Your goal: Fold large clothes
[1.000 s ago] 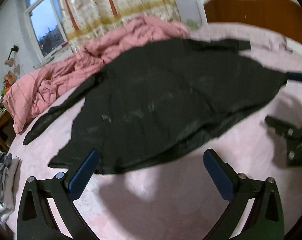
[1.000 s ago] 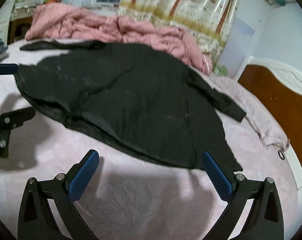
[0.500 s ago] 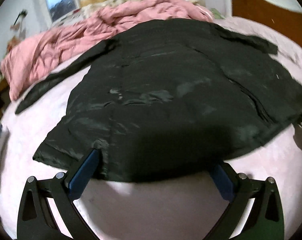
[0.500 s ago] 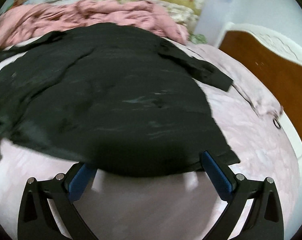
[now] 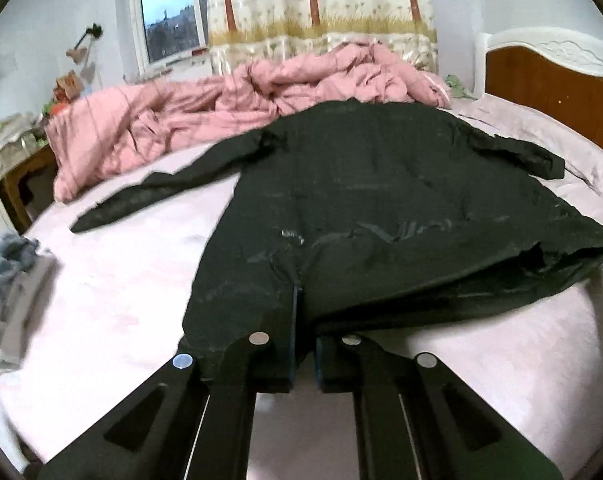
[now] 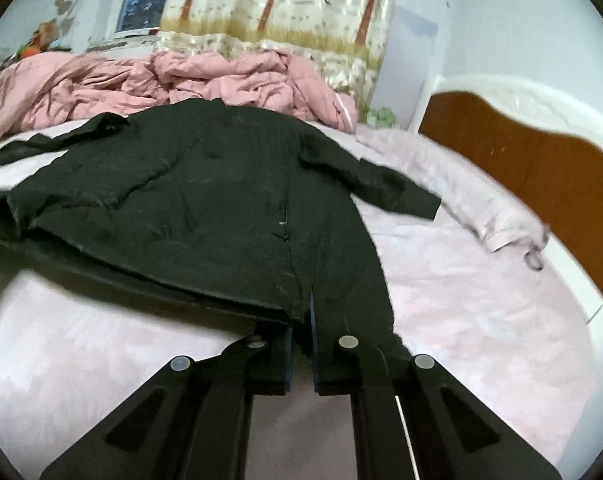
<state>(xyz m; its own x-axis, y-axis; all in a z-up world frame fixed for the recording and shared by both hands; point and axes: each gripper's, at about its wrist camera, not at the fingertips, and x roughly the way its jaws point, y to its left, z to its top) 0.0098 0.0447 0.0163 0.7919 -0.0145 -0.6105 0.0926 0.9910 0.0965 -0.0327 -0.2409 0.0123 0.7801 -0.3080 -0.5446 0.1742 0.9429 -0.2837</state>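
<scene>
- Where the black coat [image 5: 381,208] lies spread on the bed [image 5: 113,280], its near hem is pinched at two spots.
- Left gripper [image 5: 303,320]: jaws together, clamped on the hem, fabric lifted off the sheet.
- Right gripper [image 6: 301,320]: jaws closing, coat hem between them and pinched.
- Sleeves [image 6: 393,188] trail out to either side on the pale pink sheet.
- Pink duvet [image 5: 229,100] bunched at the far edge, touching the coat's top.
- Beyond: tree-print curtain [image 5: 321,8], window [image 5: 169,12], wooden headboard [image 6: 533,160] at right.
</scene>
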